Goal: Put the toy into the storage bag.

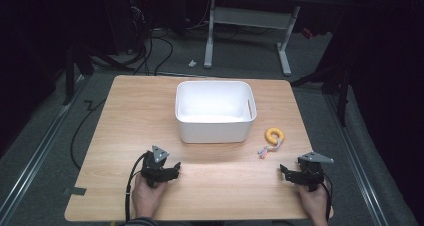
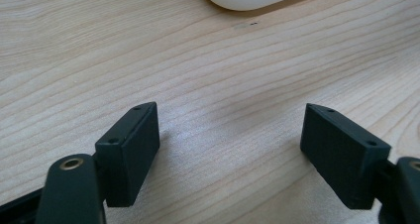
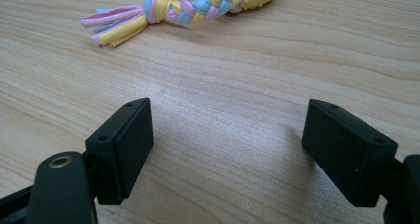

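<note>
I see my left gripper (image 1: 174,169) and right gripper (image 1: 286,172) both gaping wide, empty, low over the pale wooden table (image 1: 120,111); the yellow ring toy (image 1: 274,135) lies beside the white bin (image 1: 215,128); grey carpet (image 1: 45,151) surrounds us, the room dark.

Setting: lab or workshop-type recording room, dimly lit. Evidence: light wooden table (image 1: 125,136) in centre of frame stands alone on grey carpeted floor (image 1: 40,151). Metal floor rails (image 1: 30,158) run along lower left and right edges. Bundles of black cables (image 1: 145,46) at upper left. White-legged desk frame (image 1: 250,23) at upper centre. Surroundings dark, equipment shapes at upper left indistinct.
</note>
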`<move>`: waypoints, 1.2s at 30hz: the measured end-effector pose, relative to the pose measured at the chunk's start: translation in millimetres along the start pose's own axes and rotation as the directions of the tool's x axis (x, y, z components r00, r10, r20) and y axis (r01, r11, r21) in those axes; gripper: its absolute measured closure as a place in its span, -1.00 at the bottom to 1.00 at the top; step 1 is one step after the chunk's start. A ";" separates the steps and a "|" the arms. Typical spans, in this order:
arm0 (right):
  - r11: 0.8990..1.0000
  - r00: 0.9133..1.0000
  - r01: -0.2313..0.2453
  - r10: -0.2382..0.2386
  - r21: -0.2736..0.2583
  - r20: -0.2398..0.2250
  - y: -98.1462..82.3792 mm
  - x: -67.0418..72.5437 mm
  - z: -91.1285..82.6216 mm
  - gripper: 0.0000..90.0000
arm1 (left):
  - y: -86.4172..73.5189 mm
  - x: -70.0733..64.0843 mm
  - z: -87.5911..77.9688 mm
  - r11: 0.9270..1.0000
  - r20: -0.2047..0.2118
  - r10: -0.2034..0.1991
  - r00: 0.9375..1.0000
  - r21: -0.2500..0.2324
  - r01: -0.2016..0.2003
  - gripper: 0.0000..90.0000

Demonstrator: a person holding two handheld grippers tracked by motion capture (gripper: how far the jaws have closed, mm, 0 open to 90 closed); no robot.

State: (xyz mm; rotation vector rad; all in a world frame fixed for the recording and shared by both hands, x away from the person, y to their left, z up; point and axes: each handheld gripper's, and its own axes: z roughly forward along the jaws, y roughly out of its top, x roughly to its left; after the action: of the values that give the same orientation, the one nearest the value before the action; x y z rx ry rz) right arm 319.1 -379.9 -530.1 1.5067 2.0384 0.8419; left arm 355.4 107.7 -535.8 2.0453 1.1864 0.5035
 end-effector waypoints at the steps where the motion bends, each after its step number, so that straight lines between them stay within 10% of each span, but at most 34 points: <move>1: 1.000 1.000 0.000 0.000 0.000 0.000 0.0 0.0 0.0 -0.56 | 0.0 0.0 0.0 1.000 0.000 0.000 1.000 0.000 0.000 -0.48; 28: 1.000 1.000 0.019 -0.019 0.008 -0.014 -0.1 1.9 0.3 -0.65 | -0.3 0.3 -0.3 1.000 -0.007 -0.007 1.000 -0.001 0.007 -0.48; 36: 1.000 1.000 0.010 -0.010 0.014 -0.004 0.9 6.8 -3.8 -0.31 | -0.3 0.4 -0.3 1.000 -0.007 -0.007 1.000 -0.001 0.007 -0.48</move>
State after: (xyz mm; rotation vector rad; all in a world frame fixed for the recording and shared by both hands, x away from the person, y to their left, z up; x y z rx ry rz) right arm 315.1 -374.0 -526.9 1.5027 2.0573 0.8288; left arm 355.2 108.2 -535.9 2.0391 1.1968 0.5076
